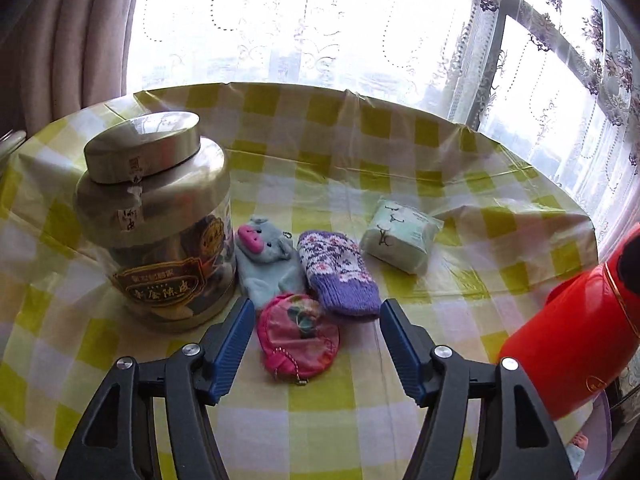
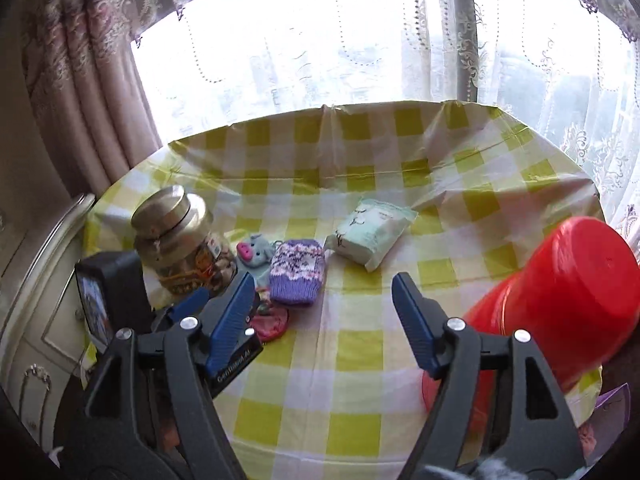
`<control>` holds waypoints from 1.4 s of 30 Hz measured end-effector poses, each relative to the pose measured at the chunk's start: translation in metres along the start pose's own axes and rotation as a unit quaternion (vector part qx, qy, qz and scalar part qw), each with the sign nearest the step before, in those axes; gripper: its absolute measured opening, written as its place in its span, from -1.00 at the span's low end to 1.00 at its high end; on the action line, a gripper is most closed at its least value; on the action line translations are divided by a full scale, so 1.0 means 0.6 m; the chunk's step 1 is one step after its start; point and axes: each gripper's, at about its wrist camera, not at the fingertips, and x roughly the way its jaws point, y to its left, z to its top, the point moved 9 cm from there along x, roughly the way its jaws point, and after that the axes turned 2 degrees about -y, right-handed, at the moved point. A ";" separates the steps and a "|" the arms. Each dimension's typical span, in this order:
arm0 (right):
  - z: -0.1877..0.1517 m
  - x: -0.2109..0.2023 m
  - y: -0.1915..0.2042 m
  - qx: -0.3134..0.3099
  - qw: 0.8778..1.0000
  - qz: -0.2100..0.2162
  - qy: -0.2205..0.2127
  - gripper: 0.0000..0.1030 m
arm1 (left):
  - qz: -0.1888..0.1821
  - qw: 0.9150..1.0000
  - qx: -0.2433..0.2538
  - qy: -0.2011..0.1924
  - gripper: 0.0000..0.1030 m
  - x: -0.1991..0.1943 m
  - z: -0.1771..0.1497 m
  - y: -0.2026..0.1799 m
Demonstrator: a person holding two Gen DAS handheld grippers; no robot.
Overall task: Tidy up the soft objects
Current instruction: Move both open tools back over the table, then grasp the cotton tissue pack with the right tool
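Daylight through lace curtains [image 2: 360, 40] behind; heavy pinkish drape [image 1: 60, 40] at the left. Round table under a yellow-and-white checked plastic cloth [image 1: 360, 152], creased along the far edge.

Soft things sit in a loose cluster near the table's left side, just right of a tall gold metal canister with lid [image 1: 160, 220]:
- grey plush pig toy with pink snout [image 1: 266, 258], touching the canister's base
- purple-and-white knitted mitten [image 1: 340, 276], beside the pig, touching it
- pink fabric coin pouch with bead chain [image 1: 298, 336], nearest the front edge, against both
- pale green soft tissue packet [image 1: 400, 240], apart, toward the table's middle

Red plastic container [image 2: 560, 304] tilted at the right edge; whether it is the intended bin I cannot tell.

Left gripper [image 1: 316, 344]: jaws wide apart, holding nothing, straddling the pink pouch without touching it. Right gripper [image 2: 324, 320]: jaws wide apart, empty, over bare cloth in front of the mitten.

Judgement: three items look grouped; the tissue packet lies outside. Nothing is in hand, so sorting seems partway at best.
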 end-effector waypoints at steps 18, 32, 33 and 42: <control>0.068 0.433 -0.101 0.004 0.981 -0.156 0.116 0.57 | 0.068 0.993 0.035 0.090 0.35 0.248 0.002 -0.019; -0.006 0.449 -0.076 -0.073 0.977 -0.109 0.170 0.25 | 0.031 0.989 -0.018 0.147 0.42 0.238 -0.029 -0.006; -0.018 0.434 -0.073 -0.074 0.977 -0.104 0.169 0.25 | 0.027 0.988 -0.014 0.150 0.42 0.231 -0.034 -0.008; -0.144 0.268 -0.021 -0.101 0.981 -0.059 0.154 0.25 | -0.010 0.981 0.014 0.192 0.42 0.104 -0.134 0.001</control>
